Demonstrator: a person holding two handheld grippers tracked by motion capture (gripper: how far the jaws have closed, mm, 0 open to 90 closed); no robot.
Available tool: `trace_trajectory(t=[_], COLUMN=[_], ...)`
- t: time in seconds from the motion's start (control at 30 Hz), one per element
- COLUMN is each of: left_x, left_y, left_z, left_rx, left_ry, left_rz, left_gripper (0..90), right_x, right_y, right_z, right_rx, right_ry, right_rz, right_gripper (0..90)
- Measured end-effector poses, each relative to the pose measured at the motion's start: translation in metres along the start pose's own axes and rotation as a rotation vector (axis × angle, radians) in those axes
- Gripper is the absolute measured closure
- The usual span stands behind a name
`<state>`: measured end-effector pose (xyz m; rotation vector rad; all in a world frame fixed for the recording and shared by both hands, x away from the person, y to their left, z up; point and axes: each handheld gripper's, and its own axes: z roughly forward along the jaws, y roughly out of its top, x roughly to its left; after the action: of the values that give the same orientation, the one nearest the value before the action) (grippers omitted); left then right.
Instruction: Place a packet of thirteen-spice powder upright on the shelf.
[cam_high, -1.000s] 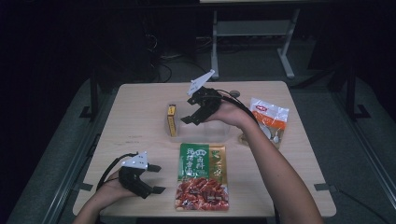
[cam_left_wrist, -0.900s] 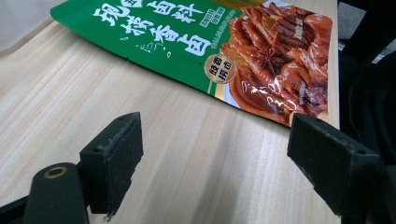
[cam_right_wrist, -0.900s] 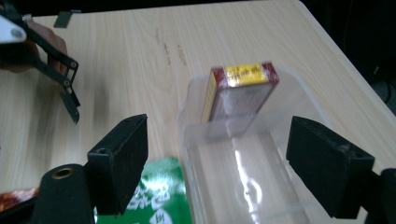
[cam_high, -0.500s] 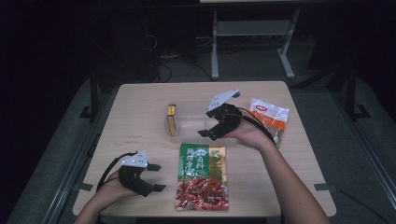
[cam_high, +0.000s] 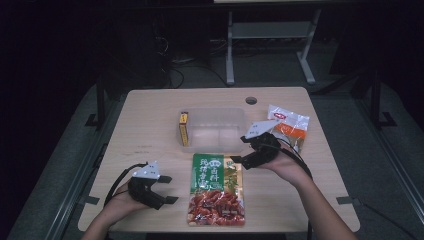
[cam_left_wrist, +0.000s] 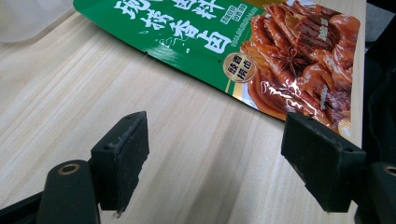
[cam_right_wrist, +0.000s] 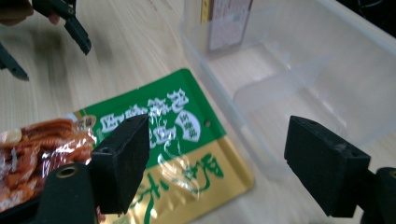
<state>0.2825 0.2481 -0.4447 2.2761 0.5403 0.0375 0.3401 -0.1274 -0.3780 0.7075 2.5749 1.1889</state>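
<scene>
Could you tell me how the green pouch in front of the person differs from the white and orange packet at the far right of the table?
The green pouch is clearly larger than the white and orange packet. The pouch is green and gold with reddish food pictured at its near end; the packet is white with an orange patch. The pouch lies between the two grippers; the packet lies beyond the right gripper. Both lie flat on the table, outside the clear tub.

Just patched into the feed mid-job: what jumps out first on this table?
The big green and red food pouch lying flat at the near middle of the table grabs the eye first. The right gripper, jaws open and holding nothing, hangs over its far right corner, next to the clear plastic tub just behind it. The left gripper, also open, rests left of the pouch.
</scene>
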Motion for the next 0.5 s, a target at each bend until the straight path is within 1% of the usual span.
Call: trace_trajectory(t=[0.07,0.13,0.17,0.23,0.3,0.43,0.47,0.5], left_x=[0.000,0.000,0.000,-0.001,-0.001,-0.003,-0.002,-0.003], left_y=[0.000,0.000,0.000,0.001,0.001,0.002,0.003,0.003], left_z=[0.001,0.002,0.002,0.001,0.002,0.003,0.002,0.002], left_rx=[0.008,0.008,0.011,0.015,0.003,0.005,0.011,0.006], left_ry=[0.004,0.006,0.006,0.009,0.011,0.015,0.019,0.016], left_rz=[-0.002,-0.003,-0.010,-0.014,-0.017,-0.020,-0.014,-0.021], left_gripper=[23.3,23.4,23.6,24.6,24.6,24.7,24.9,26.0], right_x=[0.002,0.005,0.007,0.010,0.012,0.015,0.015,0.015], right_y=[-0.010,-0.023,-0.028,-0.039,-0.050,-0.067,-0.070,-0.074], right_z=[-0.003,-0.006,-0.007,-0.009,-0.009,-0.010,-0.010,-0.011], right_rx=[0.004,0.002,0.007,0.004,0.000,0.009,0.004,0.000], right_ry=[-0.008,-0.011,-0.022,-0.035,-0.051,-0.046,-0.052,-0.056], right_rz=[0.005,0.025,0.035,0.040,0.056,0.085,0.096,0.107], right_gripper=[22.3,22.3,22.2,22.2,22.0,20.4,20.3,20.3])
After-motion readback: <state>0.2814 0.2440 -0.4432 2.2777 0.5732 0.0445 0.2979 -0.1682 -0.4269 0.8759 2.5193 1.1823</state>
